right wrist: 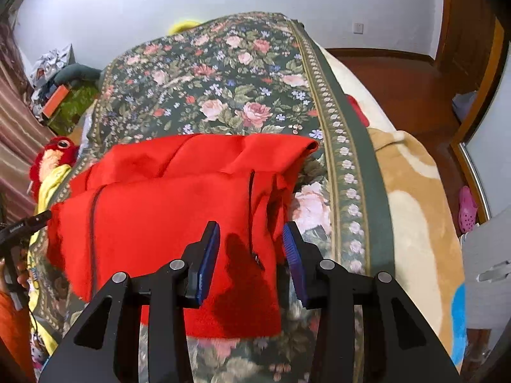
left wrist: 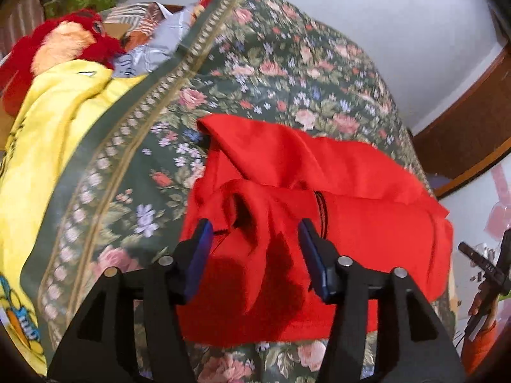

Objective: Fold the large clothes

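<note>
Both grippers share one build: matte black angular frames with triangular cut-outs, round silver pivot pins at the linkage joints, and dark blue ribbed pads lining the inner faces of the left gripper [left wrist: 255, 249] and the right gripper [right wrist: 252, 249]. At the frame edges an orange sleeve [left wrist: 482, 344] shows, apparently the person's own.

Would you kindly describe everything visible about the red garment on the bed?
The red garment is bright, soft, fleece-like cloth with dark zip or seam lines running down it. It lies folded over itself and creased on the floral bedspread, its far layer bunched into ridges. The open left hand-held gripper and right hand-held gripper straddle its near corners without pinching it.
</note>
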Tool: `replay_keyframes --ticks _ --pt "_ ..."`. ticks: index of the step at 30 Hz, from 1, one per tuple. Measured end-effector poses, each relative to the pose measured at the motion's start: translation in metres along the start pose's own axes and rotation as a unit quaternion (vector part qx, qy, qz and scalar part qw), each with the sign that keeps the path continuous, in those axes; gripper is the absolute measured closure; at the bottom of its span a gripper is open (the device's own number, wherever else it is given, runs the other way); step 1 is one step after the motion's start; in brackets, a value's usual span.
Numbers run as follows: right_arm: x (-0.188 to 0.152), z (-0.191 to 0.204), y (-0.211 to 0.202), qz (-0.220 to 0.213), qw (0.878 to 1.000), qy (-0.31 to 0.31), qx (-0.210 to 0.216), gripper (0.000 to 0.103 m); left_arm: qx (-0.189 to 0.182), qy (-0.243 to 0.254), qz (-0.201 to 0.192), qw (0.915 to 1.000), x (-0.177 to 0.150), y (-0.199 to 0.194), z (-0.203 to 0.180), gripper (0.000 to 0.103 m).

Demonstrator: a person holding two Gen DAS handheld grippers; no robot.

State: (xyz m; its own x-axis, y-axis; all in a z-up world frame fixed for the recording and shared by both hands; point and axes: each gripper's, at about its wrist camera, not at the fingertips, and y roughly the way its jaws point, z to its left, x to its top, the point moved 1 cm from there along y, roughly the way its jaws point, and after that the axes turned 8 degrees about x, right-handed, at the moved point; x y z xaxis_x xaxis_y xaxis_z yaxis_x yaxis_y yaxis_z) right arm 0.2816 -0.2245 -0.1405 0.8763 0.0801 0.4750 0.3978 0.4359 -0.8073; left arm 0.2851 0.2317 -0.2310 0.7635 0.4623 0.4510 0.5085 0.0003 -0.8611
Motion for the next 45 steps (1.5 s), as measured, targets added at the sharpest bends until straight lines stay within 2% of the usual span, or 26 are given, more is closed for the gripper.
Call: replay_keyframes --ticks 2,10,16,19,20,21,22,23,24,25,26,29,36,39,45 --pt "-0.006 0.000 -0.007 -0.005 1.000 0.006 0.005 0.059 -0.006 -0.014 0.002 0.9999 -0.006 -0.006 0.008 0.044" --pt "-0.033 0.000 0.004 0.026 0.999 0.031 0.019 0.059 -0.018 -0.027 0.059 0.9977 -0.046 0.014 0.024 0.044" --pt "-0.047 -0.004 0.031 0.062 0.995 0.065 0.038 0.058 -0.031 -0.032 0.065 0.9969 -0.055 0.027 0.022 0.044" --pt "-0.048 -0.001 0.038 0.060 0.995 0.070 0.043 0.058 -0.028 -0.026 0.062 0.9974 -0.055 0.028 0.018 0.045" --pt "-0.048 0.001 0.037 0.059 0.995 0.067 0.046 0.058 -0.023 -0.020 0.060 0.9977 -0.056 0.028 0.016 0.049" --pt "-0.048 0.003 0.037 0.059 0.995 0.064 0.052 0.059 -0.018 -0.015 0.061 0.9979 -0.056 0.028 0.015 0.058" --pt "-0.048 0.006 0.036 0.058 0.995 0.059 0.062 0.066 -0.012 -0.004 0.065 0.9978 -0.059 0.029 0.013 0.070" --pt "-0.049 0.010 0.035 0.060 0.995 0.049 0.066 0.077 -0.015 0.001 0.067 0.9976 -0.061 0.030 0.012 0.076" --pt "-0.049 0.014 0.034 0.061 0.996 0.039 0.061 0.080 -0.022 0.004 0.069 0.9974 -0.064 0.029 0.012 0.085" --pt "-0.049 0.017 0.033 0.062 0.996 0.026 0.058 0.085 -0.029 0.005 0.070 0.9971 -0.066 0.028 0.011 0.088" --pt "-0.049 0.020 0.031 0.060 0.996 0.016 0.058 0.090 -0.034 0.007 0.067 0.9971 -0.068 0.026 0.010 0.090" --pt "-0.046 0.025 0.022 0.050 0.997 0.004 0.061 0.092 -0.045 0.003 0.055 0.9975 -0.069 0.016 0.008 0.096" --pt "-0.022 0.030 -0.004 -0.002 0.996 0.004 0.092 0.093 -0.072 0.031 -0.001 0.9969 -0.048 -0.029 -0.015 0.097" --pt "-0.004 0.032 -0.006 -0.020 0.995 0.004 0.095 0.093 -0.087 0.043 -0.034 0.9947 -0.026 -0.050 -0.028 0.098" --pt "0.041 0.035 -0.011 -0.057 0.994 0.001 0.095 0.094 -0.106 0.047 -0.078 0.9902 0.025 -0.067 -0.043 0.099"
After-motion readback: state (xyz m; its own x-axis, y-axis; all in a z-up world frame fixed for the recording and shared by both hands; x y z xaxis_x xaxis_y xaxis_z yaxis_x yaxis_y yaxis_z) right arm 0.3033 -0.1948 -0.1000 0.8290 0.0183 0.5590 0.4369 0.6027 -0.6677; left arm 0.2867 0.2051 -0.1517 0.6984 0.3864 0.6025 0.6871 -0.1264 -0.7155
